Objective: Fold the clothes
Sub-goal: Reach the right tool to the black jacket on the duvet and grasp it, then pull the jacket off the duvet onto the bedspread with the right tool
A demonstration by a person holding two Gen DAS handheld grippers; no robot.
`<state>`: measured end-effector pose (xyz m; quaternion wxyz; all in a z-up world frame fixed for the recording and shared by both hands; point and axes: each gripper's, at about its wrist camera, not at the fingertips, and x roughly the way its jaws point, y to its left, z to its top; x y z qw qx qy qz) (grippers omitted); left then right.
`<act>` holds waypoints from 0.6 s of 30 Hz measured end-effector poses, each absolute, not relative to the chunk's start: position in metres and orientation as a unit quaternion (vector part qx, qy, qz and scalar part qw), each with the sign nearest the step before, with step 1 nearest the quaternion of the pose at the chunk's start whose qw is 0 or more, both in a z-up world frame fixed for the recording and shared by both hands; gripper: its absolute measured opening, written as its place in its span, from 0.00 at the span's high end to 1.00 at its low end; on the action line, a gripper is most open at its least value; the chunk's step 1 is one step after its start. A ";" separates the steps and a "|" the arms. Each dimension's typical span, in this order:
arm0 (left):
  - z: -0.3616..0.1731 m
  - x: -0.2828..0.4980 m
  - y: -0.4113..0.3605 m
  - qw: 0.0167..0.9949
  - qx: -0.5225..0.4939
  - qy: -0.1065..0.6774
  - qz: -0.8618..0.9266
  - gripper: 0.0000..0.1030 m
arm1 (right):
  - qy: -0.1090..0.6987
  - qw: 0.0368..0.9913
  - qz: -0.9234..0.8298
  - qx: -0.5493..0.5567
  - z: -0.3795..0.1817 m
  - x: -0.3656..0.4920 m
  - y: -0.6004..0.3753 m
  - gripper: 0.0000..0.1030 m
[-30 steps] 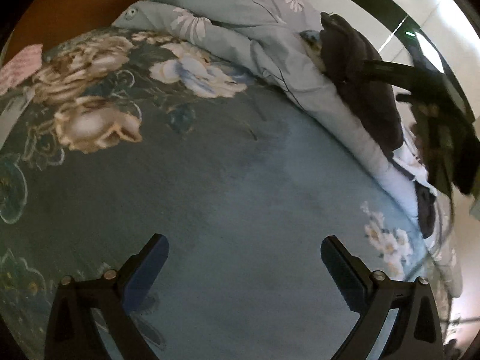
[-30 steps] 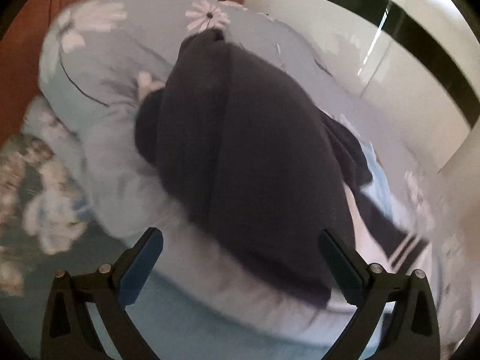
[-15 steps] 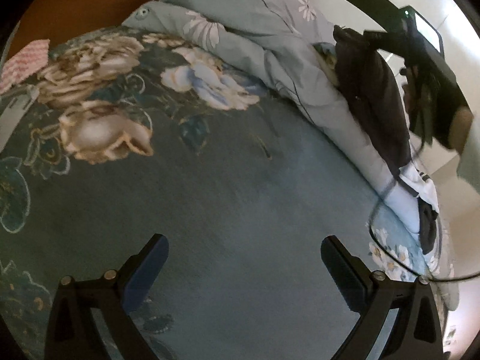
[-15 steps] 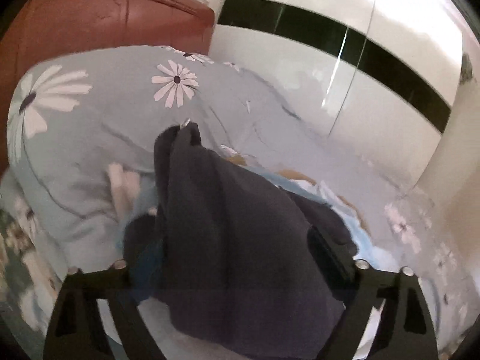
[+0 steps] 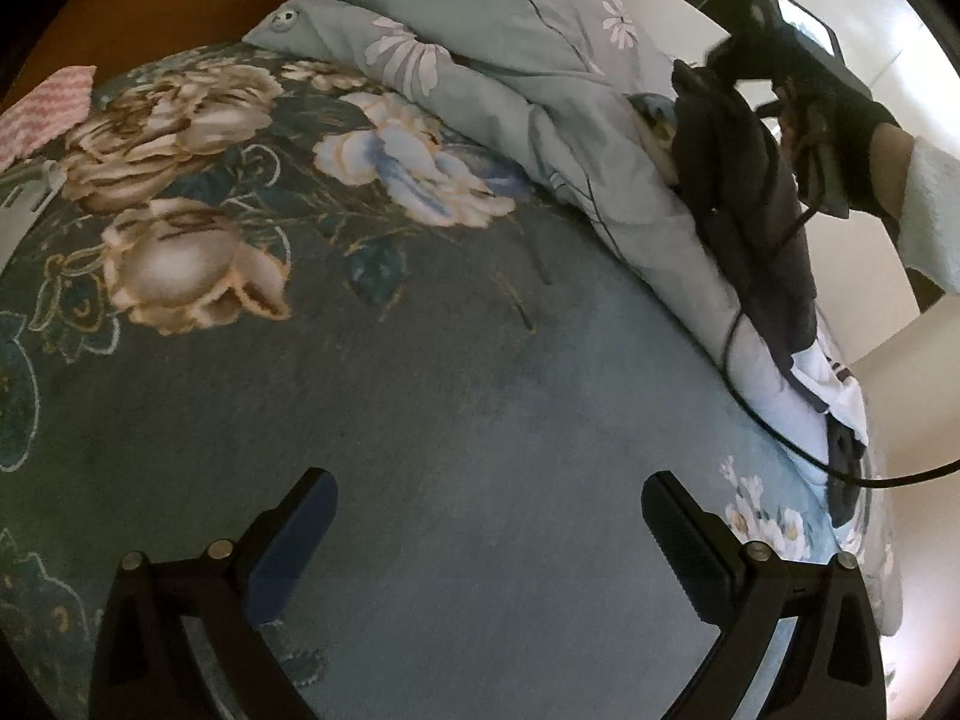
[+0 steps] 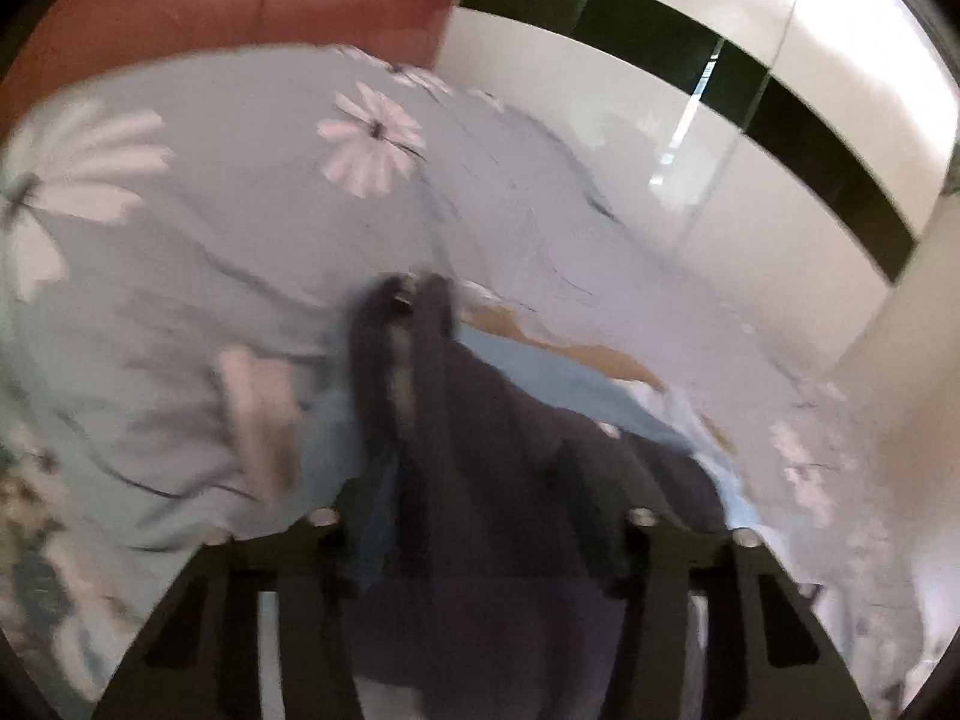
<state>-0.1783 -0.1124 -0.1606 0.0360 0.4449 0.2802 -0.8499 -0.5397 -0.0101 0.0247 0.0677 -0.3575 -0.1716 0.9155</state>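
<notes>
In the right wrist view, blur smears everything — the right hand-held gripper (image 6: 480, 516) has just been closing its jaws, and the dark garment (image 6: 480, 450) bunches between them, pinched and hiding both pads. A second ago it lay flat on the daisy-print quilt (image 6: 240, 276); now one end hangs lifted. The left hand-held gripper (image 5: 486, 546) stands spread, empty, over the floral bedspread (image 5: 420, 390).

Dim light over the bed (image 5: 456, 432), glare blowing out the white wall (image 5: 900, 60) at right. Left view sharp; right view smeared with motion blur. Fisheye bends both, dark corners all round.
</notes>
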 end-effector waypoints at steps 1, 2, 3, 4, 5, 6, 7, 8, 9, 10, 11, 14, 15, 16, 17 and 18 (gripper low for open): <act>-0.160 -0.178 -0.113 0.039 0.445 0.278 -0.850 0.00 | -0.166 0.084 0.915 -0.359 0.023 -0.540 -0.003 0.55; -0.159 -0.177 -0.113 0.043 0.445 0.276 -0.851 0.00 | -0.165 0.100 0.913 -0.360 0.021 -0.539 0.004 0.55; -0.157 -0.175 -0.114 0.045 0.443 0.276 -0.852 0.00 | -0.164 0.105 0.910 -0.365 0.019 -0.538 0.009 0.59; -0.156 -0.173 -0.115 0.045 0.443 0.277 -0.851 0.00 | -0.166 0.101 0.907 -0.373 0.017 -0.536 0.012 0.69; -0.155 -0.172 -0.116 0.045 0.444 0.277 -0.851 0.00 | -0.176 0.096 0.904 -0.377 0.016 -0.533 0.014 0.72; -0.153 -0.171 -0.117 0.046 0.446 0.278 -0.850 0.00 | -0.192 0.095 0.902 -0.376 0.018 -0.527 0.015 0.80; -0.150 -0.169 -0.119 0.046 0.445 0.278 -0.850 0.00 | -0.207 0.095 0.900 -0.371 0.021 -0.518 0.018 0.83; -0.146 -0.166 -0.120 0.046 0.444 0.278 -0.851 0.00 | -0.213 0.092 0.900 -0.370 0.025 -0.511 0.022 0.84; -0.142 -0.164 -0.121 0.047 0.443 0.278 -0.851 0.00 | -0.213 0.089 0.900 -0.370 0.030 -0.503 0.029 0.85; -0.136 -0.160 -0.122 0.048 0.440 0.278 -0.853 0.00 | -0.206 0.085 0.902 -0.371 0.037 -0.492 0.040 0.85; -0.129 -0.156 -0.123 0.048 0.437 0.277 -0.854 0.00 | -0.196 0.082 0.904 -0.371 0.045 -0.479 0.053 0.85; -0.109 -0.144 -0.124 0.045 0.432 0.268 -0.860 0.00 | -0.169 0.087 0.910 -0.369 0.067 -0.442 0.090 0.86; -0.100 -0.138 -0.123 0.043 0.429 0.264 -0.863 0.00 | -0.158 0.090 0.912 -0.367 0.076 -0.422 0.104 0.86; -0.092 -0.133 -0.123 0.041 0.426 0.261 -0.865 0.00 | -0.147 0.094 0.915 -0.364 0.084 -0.402 0.118 0.86; -0.084 -0.128 -0.122 0.038 0.424 0.257 -0.868 0.00 | -0.136 0.097 0.917 -0.361 0.093 -0.382 0.133 0.86; -0.076 -0.122 -0.120 0.035 0.424 0.252 -0.869 0.00 | -0.125 0.101 0.920 -0.358 0.101 -0.361 0.147 0.86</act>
